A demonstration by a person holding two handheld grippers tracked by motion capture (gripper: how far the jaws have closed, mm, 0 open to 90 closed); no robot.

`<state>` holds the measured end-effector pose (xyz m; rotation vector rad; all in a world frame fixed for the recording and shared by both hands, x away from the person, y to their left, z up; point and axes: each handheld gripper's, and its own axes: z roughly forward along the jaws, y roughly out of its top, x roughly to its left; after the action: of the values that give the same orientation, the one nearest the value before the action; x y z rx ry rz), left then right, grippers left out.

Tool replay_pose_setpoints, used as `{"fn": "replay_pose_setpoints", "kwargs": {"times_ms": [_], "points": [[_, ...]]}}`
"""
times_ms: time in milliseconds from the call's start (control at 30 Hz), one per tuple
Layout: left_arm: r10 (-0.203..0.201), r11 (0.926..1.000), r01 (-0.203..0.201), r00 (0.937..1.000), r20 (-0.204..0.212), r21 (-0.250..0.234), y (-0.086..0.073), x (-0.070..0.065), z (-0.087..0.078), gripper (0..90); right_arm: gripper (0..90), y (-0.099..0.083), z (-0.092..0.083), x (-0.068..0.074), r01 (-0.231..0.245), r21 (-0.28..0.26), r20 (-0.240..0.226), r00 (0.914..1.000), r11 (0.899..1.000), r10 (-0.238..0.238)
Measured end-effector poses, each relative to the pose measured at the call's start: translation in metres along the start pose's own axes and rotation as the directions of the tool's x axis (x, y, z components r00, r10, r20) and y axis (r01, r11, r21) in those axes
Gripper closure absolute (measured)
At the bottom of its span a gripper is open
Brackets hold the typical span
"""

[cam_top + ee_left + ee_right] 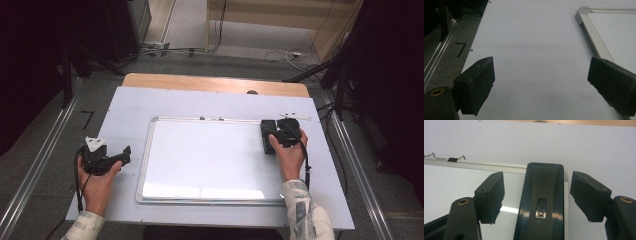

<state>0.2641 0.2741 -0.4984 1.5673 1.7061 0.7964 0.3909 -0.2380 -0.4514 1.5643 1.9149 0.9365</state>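
Observation:
A whiteboard [200, 155] with a metal frame lies flat on the white-covered table [130, 110]. A black board eraser [267, 136] rests on its upper right corner. My right gripper [276, 131] hovers over the eraser. In the right gripper view the eraser [541, 202] sits between the jaws of this gripper [537, 187], which stand apart from its sides, open. My left gripper [122, 156] rests on the table left of the whiteboard. Its jaws are wide open [541, 77] over bare table, with the whiteboard's frame [594, 37] beside the right jaw.
A strip of the wooden tabletop [215, 82] shows along the far edge. Metal rails [40, 165] run along the floor on both sides, and cables [285, 55] lie on the floor behind. A small white strip [295, 116] lies past the whiteboard's top right corner.

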Motion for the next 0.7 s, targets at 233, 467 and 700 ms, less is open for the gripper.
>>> {"fn": "replay_pose_setpoints", "kwargs": {"times_ms": [233,467,700], "points": [[-0.004,1.0,0.004,1.0,0.0,-0.003,0.0,0.0,0.0,7.9,26.2,0.0,-0.008,0.005,0.012,-0.001,-0.034,0.9994,1.0,-0.012],[0.0,1.0,0.0,1.0,0.001,-0.001,0.0,0.0,0.0,7.9,25.7,-0.005,-0.015,0.006,0.025,-0.011,-0.051,0.9984,1.0,-0.026],[0.0,1.0,0.0,1.0,0.0,-0.001,0.0,0.0,0.0,7.9,25.3,-0.011,-0.021,0.004,0.03,-0.013,-0.055,0.998,0.999,-0.031]]}}
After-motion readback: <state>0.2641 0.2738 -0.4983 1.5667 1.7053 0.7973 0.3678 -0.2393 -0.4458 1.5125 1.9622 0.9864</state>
